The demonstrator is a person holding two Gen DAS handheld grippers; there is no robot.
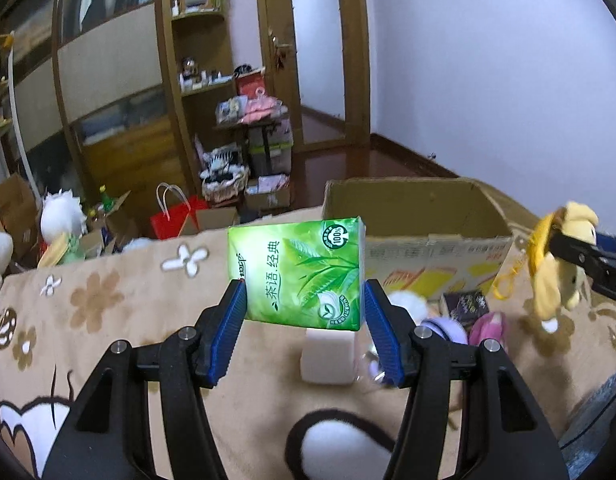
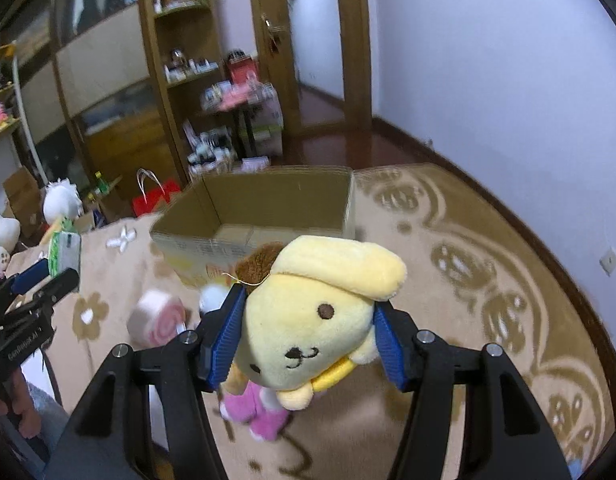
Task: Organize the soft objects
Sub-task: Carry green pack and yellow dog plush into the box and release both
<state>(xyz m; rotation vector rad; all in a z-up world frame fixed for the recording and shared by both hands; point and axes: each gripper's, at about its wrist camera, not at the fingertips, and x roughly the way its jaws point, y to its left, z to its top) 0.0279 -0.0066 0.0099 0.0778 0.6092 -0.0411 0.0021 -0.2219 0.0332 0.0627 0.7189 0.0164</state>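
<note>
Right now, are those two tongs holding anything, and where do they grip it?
Left tongs: green tea-leaf tissue pack, clamped by its lower side edges. Right tongs: yellow plush dog, squeezed at the sides of its head.

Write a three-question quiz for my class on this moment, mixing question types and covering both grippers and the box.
1. True or false: the left gripper holds a green tissue pack.
2. What does the right gripper hold? A) pink swirl cushion B) yellow dog plush C) red bag
3. Short answer: judging by the right wrist view, is anything visible inside the cardboard box?

Key
1. True; the pads press on its two sides.
2. B, the yellow dog plush.
3. No, the part of the inside that shows holds nothing.
</note>
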